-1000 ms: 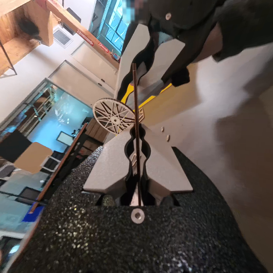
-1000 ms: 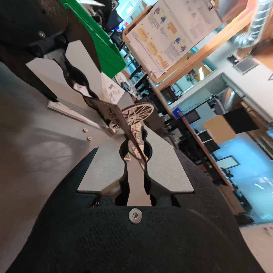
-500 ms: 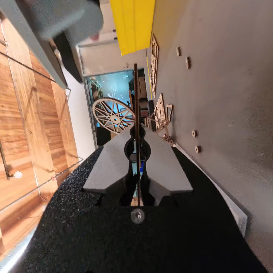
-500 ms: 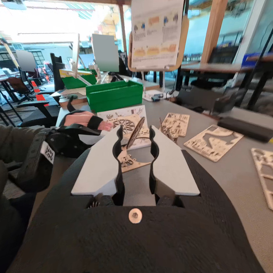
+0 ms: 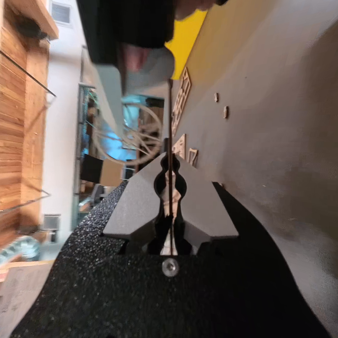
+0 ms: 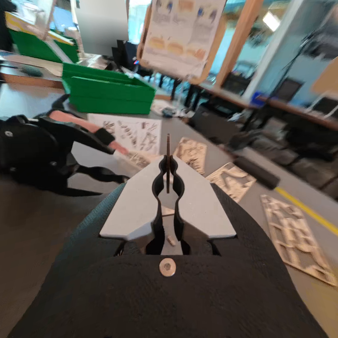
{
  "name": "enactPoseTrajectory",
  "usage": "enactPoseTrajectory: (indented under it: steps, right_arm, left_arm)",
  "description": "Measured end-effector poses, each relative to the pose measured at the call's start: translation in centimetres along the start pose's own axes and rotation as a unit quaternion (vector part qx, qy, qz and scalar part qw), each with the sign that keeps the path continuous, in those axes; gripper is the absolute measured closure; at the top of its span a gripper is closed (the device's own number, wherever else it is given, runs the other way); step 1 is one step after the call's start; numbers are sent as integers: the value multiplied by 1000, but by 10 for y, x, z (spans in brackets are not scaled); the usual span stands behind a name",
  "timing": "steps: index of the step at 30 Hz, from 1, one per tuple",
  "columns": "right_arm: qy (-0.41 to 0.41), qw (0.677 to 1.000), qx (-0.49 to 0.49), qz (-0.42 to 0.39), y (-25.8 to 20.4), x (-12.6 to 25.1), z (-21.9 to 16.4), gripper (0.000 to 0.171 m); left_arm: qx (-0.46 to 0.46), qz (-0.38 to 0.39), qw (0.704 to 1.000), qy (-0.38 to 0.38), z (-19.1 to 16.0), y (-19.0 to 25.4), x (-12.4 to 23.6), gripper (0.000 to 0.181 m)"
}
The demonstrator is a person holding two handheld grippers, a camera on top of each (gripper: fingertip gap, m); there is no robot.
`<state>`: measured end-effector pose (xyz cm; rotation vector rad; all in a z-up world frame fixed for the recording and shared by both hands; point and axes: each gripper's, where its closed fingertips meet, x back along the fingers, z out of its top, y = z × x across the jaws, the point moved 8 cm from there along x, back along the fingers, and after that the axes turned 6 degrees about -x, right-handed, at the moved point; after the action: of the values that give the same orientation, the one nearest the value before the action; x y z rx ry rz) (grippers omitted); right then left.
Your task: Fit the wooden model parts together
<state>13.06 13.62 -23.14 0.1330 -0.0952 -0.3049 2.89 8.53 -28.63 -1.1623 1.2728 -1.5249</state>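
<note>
The left gripper (image 5: 170, 159) has its jaws pressed onto a thin wooden model part (image 5: 170, 128), seen edge-on as a dark strip that runs from deep between the fingers out past the tips. A spoked wooden wheel (image 5: 133, 135), blurred, shows just left of that strip beyond the fingertips; whether it is joined to the strip cannot be told. This view is rolled, so the grey table (image 5: 265, 128) stands along the right side, carrying small loose wooden pieces (image 5: 226, 112) and a cut-out wooden sheet (image 5: 182, 98) farther off, with a yellow bin (image 5: 184, 42) beyond. The right gripper (image 6: 167, 158) likewise has its jaws closed on a thin wooden piece (image 6: 168, 150), edge-on and upright, pinched at the tips and rising above them. A small wooden offcut (image 6: 171, 240) lies on the table under the fingers. Farther out, punched wooden sheets (image 6: 230, 181) lie to the right, and a printed instruction sheet (image 6: 133, 131) lies ahead. To the left, a hand (image 6: 87, 126) holds the other gripper low over the table. A green crate (image 6: 109, 95) stands behind.
</note>
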Motion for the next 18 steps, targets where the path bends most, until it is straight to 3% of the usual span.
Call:
enactPoseTrajectory:
  steps: [2, 4, 7, 10, 12, 14, 16, 18]
  right_arm:
    - [53, 998, -28, -19, 11, 14, 11, 171]
    - [98, 986, -134, 2, 28, 24, 11, 171]
    - [168, 948, -269, 28, 55, 39, 5, 171]
    - [228, 913, -337, 39, 73, 53, 2, 171]
    - [261, 889, -371, 60, 78, 57, 1, 171]
    - [277, 864, -412, 87, 80, 56, -3, 171]
    - [284, 847, -435, 111, 79, 52, -6, 171]
    - [277, 849, -432, 128, 74, 48, -6, 171]
  left_arm:
    - [48, -19, 999, 18, -4, 3, 1, 181]
    - [70, -1, 997, 26, -6, -5, 3, 181]
    - [131, 16, 991, 36, -11, -18, 5, 181]
    - [221, 54, 972, 54, -22, -40, 14, 181]
    - [307, 73, 946, 77, -33, -60, 26, 181]
    - [417, 69, 899, 119, -46, -84, 45, 180]
    - [485, 15, 851, 199, -57, -108, 69, 181]
    - [533, -22, 815, 227, -79, -133, 92, 181]
